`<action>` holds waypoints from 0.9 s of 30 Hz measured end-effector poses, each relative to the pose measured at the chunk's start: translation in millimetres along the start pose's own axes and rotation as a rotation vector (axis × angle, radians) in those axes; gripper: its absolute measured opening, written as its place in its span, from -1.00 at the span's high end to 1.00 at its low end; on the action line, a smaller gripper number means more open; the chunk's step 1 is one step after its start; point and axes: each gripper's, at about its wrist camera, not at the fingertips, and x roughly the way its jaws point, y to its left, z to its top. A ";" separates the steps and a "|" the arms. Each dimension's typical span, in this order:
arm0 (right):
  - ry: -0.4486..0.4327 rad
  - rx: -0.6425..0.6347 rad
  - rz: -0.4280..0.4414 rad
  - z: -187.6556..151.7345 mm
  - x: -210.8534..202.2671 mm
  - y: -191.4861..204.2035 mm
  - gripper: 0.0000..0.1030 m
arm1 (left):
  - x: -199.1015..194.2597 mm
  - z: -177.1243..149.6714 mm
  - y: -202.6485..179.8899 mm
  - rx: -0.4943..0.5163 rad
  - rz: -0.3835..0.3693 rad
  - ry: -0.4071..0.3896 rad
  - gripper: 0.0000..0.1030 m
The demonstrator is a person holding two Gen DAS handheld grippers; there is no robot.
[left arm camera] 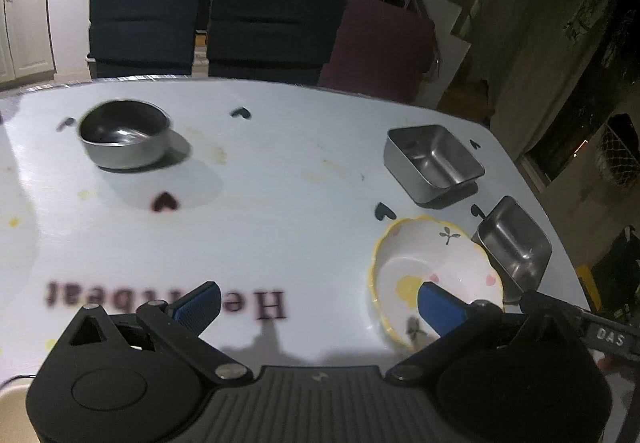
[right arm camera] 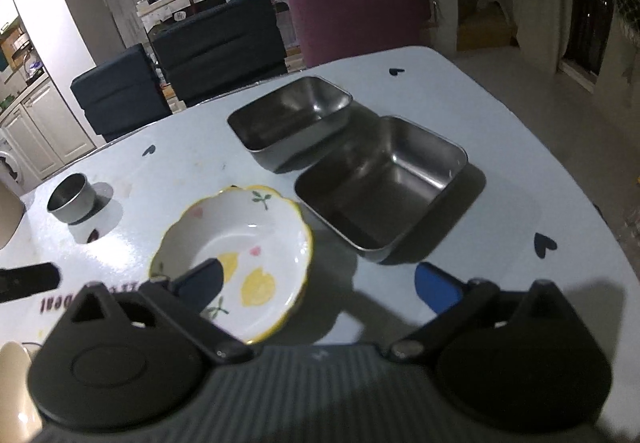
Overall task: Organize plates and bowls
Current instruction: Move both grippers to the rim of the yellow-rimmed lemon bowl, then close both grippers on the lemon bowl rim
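While both views are taken over a pale tablecloth [right arm camera: 520, 163] printed with hearts, only the left wrist view shows the word "Heartbeat" nearly whole, and only the right wrist view shows a beige rounded object [right arm camera: 12, 375], not identifiable, at the near left edge. Nearest, the left gripper [left arm camera: 316, 303] is seen with its jaws wide apart, holding nothing; the right gripper [right arm camera: 324, 285] is likewise spread and empty, one finger over the rim of the flowered bowl [right arm camera: 240, 243]. One yellow-rimmed ceramic bowl is counted, just beside the nearer of two rectangular steel trays [right arm camera: 384, 187]; the farther tray [right arm camera: 292, 119] sits close behind it. One round steel bowl [left arm camera: 124, 139] stands well apart on the left. Beyond the table, two dark chairs [left arm camera: 208, 27] and one maroon chair [left arm camera: 380, 43] are seen.
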 end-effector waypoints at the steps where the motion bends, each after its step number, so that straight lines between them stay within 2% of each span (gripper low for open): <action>1: -0.006 0.007 0.004 -0.3 0.4 -1.7 -0.99 | 8.3 0.8 -3.8 -0.007 -0.009 0.012 -1.00; 4: -0.014 0.060 -0.003 1.4 5.7 -7.8 -0.99 | 29.7 2.1 -14.3 -0.007 -0.010 0.036 -1.00; 7: 0.008 0.123 0.019 1.8 13.1 -11.7 -0.99 | 46.4 0.8 -23.2 0.044 0.016 0.037 -1.00; 11: 0.027 0.101 0.051 -0.5 23.6 -11.1 -0.99 | 65.4 -0.1 -29.2 0.138 0.025 0.038 -1.00; 14: 0.058 0.136 0.061 -1.0 32.7 -10.1 -0.99 | 74.0 0.4 -32.4 0.174 0.050 0.024 -1.00; 16: 0.088 0.163 0.061 -0.3 36.4 -9.9 -0.91 | 78.0 0.6 -32.8 0.189 0.045 0.024 -0.97; 17: 0.108 0.168 0.054 -0.1 39.9 -8.9 -0.78 | 79.0 0.2 -32.7 0.197 0.039 0.019 -0.95; 20: 0.159 0.145 -0.015 -1.4 47.7 -4.8 -0.16 | 82.3 0.4 -33.2 0.230 0.034 0.026 -0.67; 22: 0.157 0.149 -0.003 -1.3 49.7 -7.6 -0.08 | 84.7 1.3 -32.0 0.236 0.026 0.039 -0.38; 25: 0.158 0.149 0.016 0.6 50.0 -9.8 0.11 | 87.9 1.8 -28.9 0.226 0.007 0.065 -0.13; 27: 0.159 0.142 0.045 1.5 50.7 -9.4 0.30 | 89.4 1.2 -26.7 0.217 -0.021 0.083 -0.02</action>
